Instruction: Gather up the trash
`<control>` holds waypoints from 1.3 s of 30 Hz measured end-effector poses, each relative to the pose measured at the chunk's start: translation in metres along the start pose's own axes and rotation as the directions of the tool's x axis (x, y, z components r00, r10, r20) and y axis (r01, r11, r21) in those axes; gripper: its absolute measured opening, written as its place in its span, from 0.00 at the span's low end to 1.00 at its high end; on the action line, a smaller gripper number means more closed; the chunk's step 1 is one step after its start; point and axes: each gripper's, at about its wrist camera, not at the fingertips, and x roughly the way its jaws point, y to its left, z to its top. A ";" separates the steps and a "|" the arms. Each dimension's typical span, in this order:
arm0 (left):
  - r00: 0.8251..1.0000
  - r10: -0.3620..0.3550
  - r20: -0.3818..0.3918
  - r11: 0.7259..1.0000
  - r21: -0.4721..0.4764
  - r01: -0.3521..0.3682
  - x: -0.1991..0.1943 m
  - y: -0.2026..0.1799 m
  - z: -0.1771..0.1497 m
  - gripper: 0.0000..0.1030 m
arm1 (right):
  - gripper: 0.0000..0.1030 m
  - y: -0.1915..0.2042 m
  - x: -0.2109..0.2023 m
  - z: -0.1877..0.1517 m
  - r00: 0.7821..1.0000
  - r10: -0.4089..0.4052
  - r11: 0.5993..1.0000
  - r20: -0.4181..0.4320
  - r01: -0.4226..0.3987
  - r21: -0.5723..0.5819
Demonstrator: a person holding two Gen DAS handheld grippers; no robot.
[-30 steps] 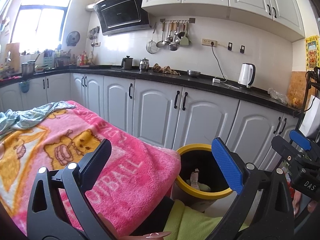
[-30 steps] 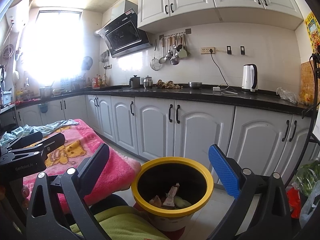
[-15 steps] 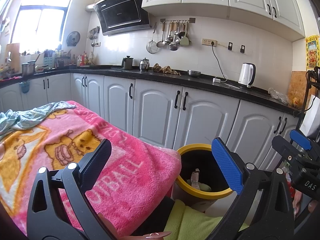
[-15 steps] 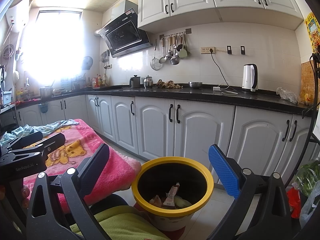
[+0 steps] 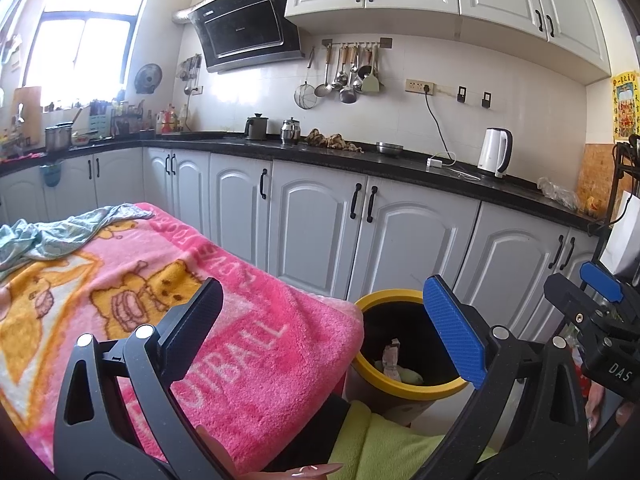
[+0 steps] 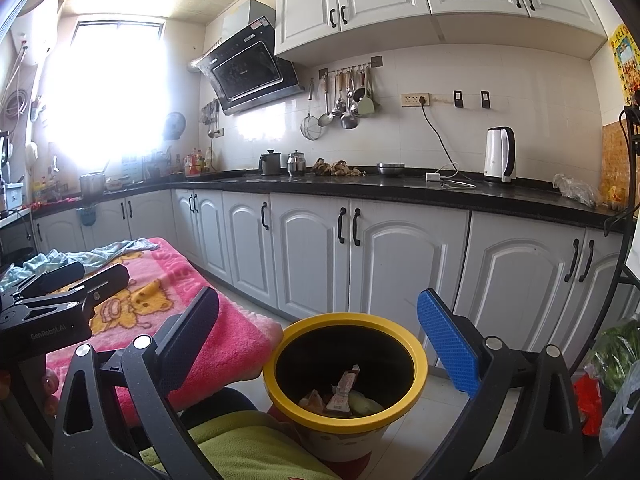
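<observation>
at the far left a light blue-green cloth [image 5: 60, 232] lies crumpled on the pink cartoon blanket [image 5: 248, 344], which covers the surface in front of the person; no loose trash shows on the part of the blanket in view. the left gripper [image 5: 324, 328] hangs over the blanket's near right corner with its jaws spread wide and nothing between them. further right, just past the blanket's edge and lower down on the floor, stands the yellow-rimmed trash bin [image 6: 416, 364], with wrappers and scraps [image 6: 344, 394] lying at its bottom. the right gripper [image 6: 318, 334] is also wide open and empty, and it is the nearer of the two to the bin: in its own view the bin's mouth sits below and between the two fingers, whereas from the left gripper the bin lies ahead and to the right. judging by this, any further piece of trash would have to be found leftward on the blanket, on the left gripper's side, then carried rightward and down into the bin
</observation>
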 end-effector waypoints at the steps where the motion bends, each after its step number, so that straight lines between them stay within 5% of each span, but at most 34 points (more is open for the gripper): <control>1: 1.000 0.001 0.001 1.000 0.000 -0.001 0.000 0.000 0.000 0.89 | 0.94 0.000 0.000 0.000 1.000 0.000 1.000 0.000 0.000 0.000; 39: 0.999 0.016 -0.043 1.000 0.017 -0.015 0.008 0.000 -0.002 0.89 | 0.94 0.002 0.004 -0.004 1.000 0.007 1.000 -0.013 -0.007 -0.003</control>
